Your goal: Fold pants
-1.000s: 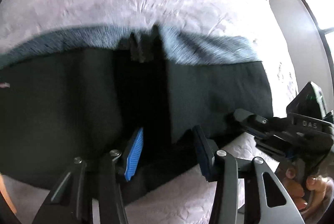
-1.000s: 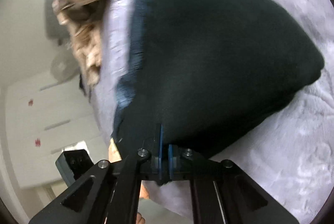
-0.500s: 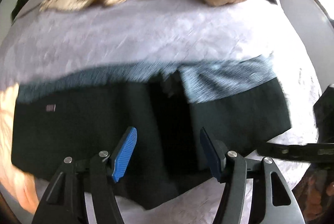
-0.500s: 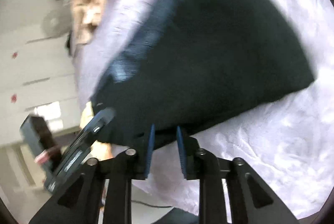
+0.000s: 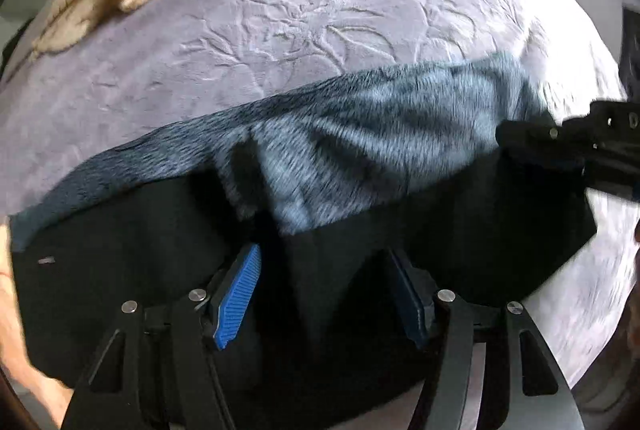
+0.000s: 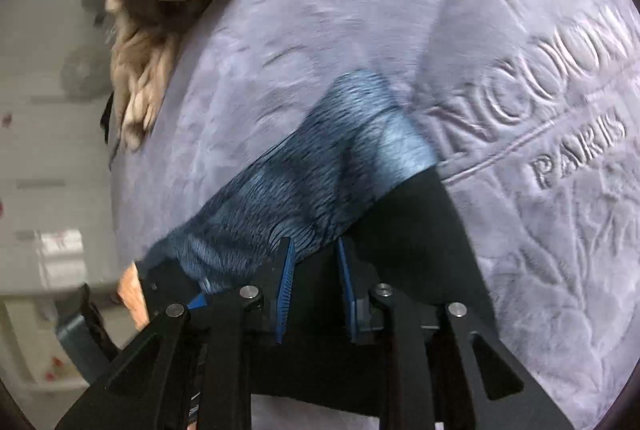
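Pants point(image 5: 460, 242) lie folded near the front edge of the bed point(image 5: 320, 9), fleecy lining showing, so I hold my left hand-held gripper point(image 5: 324, 294) and right hand-held gripper point(image 6: 316, 290) released above the dark cloth, ready for the next fold.

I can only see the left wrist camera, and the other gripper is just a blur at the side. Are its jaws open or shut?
Observer: Open. In the right wrist view the right gripper has its jaws apart, over the pants.
Operator: What part is it over?
Observer: The edge where the fuzzy blue lining meets the black cloth.
Operator: Is there anything funny on the blanket?
Observer: Yes. The blanket has raised letters spelling PARIS.
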Demonstrator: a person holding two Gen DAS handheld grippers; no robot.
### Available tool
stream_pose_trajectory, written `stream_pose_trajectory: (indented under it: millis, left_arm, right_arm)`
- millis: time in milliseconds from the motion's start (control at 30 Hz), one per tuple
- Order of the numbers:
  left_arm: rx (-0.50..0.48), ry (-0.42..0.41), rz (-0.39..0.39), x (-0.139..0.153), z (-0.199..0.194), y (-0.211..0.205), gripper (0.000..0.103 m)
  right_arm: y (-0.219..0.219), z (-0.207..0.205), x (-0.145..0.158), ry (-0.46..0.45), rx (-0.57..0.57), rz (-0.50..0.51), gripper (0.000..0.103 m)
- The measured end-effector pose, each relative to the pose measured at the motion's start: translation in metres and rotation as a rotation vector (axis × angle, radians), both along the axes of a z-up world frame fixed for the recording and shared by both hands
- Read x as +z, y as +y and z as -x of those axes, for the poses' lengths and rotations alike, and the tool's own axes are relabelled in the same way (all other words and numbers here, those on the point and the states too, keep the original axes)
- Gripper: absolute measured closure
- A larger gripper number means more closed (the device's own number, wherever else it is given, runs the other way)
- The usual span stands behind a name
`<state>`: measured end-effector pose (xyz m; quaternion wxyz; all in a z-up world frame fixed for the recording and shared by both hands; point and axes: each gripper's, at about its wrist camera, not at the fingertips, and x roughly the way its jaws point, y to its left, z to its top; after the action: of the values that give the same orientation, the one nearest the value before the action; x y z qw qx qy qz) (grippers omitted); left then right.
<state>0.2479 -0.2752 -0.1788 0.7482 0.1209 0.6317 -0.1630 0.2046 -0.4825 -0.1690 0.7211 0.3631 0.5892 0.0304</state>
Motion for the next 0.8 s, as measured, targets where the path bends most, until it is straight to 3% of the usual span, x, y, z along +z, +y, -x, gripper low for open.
stream_pose_trajectory:
  millis: [167, 467, 600, 633, 700, 800]
  left_arm:
    - [0.031, -0.017, -0.028, 0.025, 0.016, 0.020, 0.032]
    - [0.117, 0.025, -0.086, 0.049, 0.055, 0.027, 0.032]
    - [0.200, 0.006, -0.070, 0.065, 0.083, 0.033, 0.031]
    - [0.210, 0.001, -0.065, 0.066, 0.086, 0.034, 0.029]
    - [0.244, -0.021, -0.055, 0.073, 0.094, 0.038, 0.003]
    - [0.287, -0.064, -0.061, 0.085, 0.103, 0.045, 0.003]
  right_arm:
    - [0.026, 0.017, 0.023, 0.011, 0.162, -0.025, 0.075]
    - [0.031, 0.078, 0.052, 0.018, 0.241, -0.013, 0.051]
    - [0.039, 0.090, 0.054, 0.033, 0.287, -0.003, 0.046]
    - [0.040, 0.093, 0.053, 0.037, 0.300, -0.001, 0.046]
    - [0.045, 0.094, 0.054, 0.039, 0.339, 0.007, 0.041]
    - [0.051, 0.093, 0.057, 0.024, 0.386, 0.017, 0.031]
